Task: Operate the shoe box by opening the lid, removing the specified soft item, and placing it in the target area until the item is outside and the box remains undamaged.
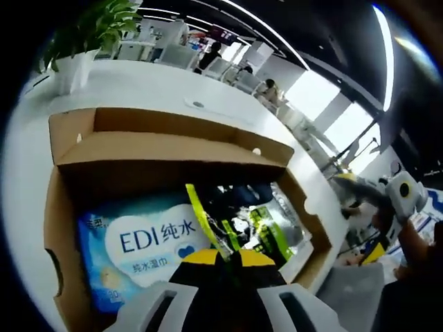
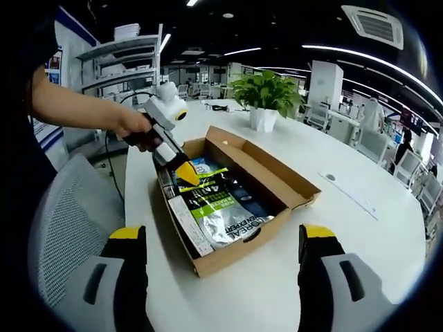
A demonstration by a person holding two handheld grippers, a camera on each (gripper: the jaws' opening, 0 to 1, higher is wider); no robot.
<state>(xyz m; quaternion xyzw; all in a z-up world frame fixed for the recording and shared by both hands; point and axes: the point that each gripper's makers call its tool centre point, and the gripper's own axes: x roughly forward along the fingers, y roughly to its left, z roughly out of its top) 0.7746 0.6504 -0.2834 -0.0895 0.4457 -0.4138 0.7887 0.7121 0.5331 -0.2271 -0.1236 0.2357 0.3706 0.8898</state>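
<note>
Right gripper (image 2: 225, 263) jaws wide apart, holding nothing, over the white table (image 2: 360, 207). Ahead, open shoe box (image 2: 277, 176) with a silver-green pouch (image 2: 221, 211) inside. Left gripper (image 2: 185, 173), held by a hand (image 2: 135, 128), dips into the box; its jaws look together on the pouch edge (image 1: 201, 218), wet wipes pack (image 1: 138, 249) to its left. Potted plant (image 2: 266, 97) beyond

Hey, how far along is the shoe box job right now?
Done: the shoe box already lies open on the white table. In hand: the left gripper is down inside the box at the dark and green pouch, though a firm grip cannot be confirmed. Left: nothing is out yet; the pouch and the blue wet wipes pack are both inside. The right gripper hovers open.
</note>
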